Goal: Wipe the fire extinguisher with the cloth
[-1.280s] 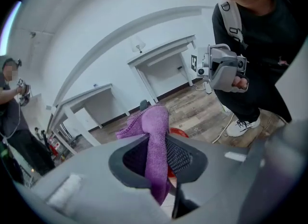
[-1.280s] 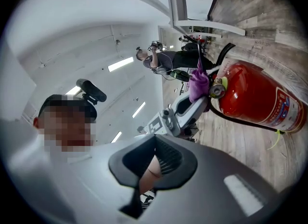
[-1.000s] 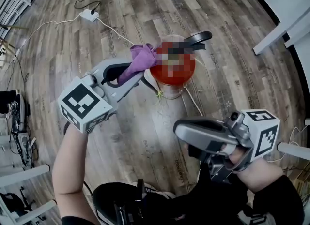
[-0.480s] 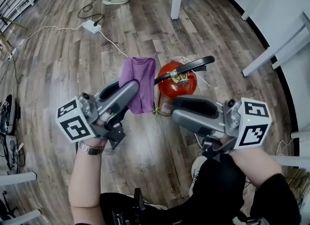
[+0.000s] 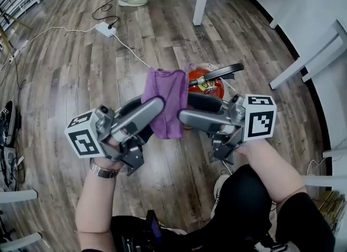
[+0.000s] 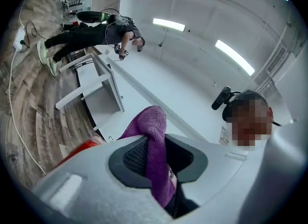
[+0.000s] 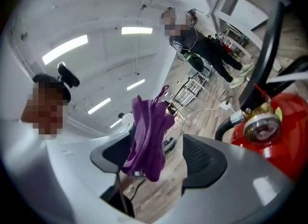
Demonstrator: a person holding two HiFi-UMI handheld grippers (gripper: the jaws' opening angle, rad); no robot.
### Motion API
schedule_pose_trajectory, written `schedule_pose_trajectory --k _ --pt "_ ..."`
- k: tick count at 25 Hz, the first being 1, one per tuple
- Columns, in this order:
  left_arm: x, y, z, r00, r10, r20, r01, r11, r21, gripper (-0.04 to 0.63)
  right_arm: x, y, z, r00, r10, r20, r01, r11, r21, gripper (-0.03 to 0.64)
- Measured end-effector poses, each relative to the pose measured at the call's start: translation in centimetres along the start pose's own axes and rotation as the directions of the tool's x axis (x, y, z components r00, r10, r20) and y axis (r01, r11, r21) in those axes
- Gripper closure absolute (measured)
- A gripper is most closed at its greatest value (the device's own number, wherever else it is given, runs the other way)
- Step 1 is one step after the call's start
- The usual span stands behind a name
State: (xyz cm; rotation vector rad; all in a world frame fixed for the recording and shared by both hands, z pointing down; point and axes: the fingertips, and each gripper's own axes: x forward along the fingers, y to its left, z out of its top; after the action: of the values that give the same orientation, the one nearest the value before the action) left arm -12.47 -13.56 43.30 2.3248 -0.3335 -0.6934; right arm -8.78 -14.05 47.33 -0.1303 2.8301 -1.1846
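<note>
now over the wood-plank floor (image 5: 65, 83) the left tongs (image 5: 158, 103) pinch the purple cloth (image 5: 172, 89), which hangs between the just-opened right tongs (image 5: 185, 107).

Grey left tool (image 5: 155, 104), metal wristwatch (image 5: 101, 170)

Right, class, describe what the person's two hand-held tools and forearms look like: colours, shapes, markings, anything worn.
Both the left tool and the right tool have smooth grey, rounded shells with dark ribbed pads inside. Each carries a white cube printed with black square markers. The forearms are unsleeved; a watch sits on the left wrist.
</note>
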Motion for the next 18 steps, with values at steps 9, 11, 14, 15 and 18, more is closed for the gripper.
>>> schedule_pose_trajectory --k 9,11,14,15,18 --pt "1.1 -0.7 -2.1 0.998 -0.022 -0.063 0.022 1.0 -0.012 0.514 1.1 2.1 -2.0 0.985 0.162 -0.06 -0.162 0.987 0.007 0.453" --pt "1.0 -0.4 -2.1 0.998 -0.009 -0.06 0.009 1.0 -0.009 0.512 1.0 2.3 -2.1 0.983 0.174 -0.062 -0.175 0.985 0.003 0.513" --pt "0.5 0.0 -1.7 0.999 0.008 -0.053 -0.007 1.0 0.007 0.503 0.6 2.3 -1.7 0.984 0.164 -0.071 -0.165 0.986 -0.009 0.537" --pt "0.3 0.1 -1.5 0.999 0.012 -0.049 -0.012 1.0 0.015 0.499 0.3 2.4 -1.4 0.984 0.158 -0.078 -0.16 0.987 -0.032 0.539" --pt "-0.3 0.3 -0.5 1.0 0.014 -0.001 -0.014 1.0 0.015 0.497 -2.5 3.5 1.0 0.992 0.115 -0.059 -0.124 0.975 -0.184 0.541"
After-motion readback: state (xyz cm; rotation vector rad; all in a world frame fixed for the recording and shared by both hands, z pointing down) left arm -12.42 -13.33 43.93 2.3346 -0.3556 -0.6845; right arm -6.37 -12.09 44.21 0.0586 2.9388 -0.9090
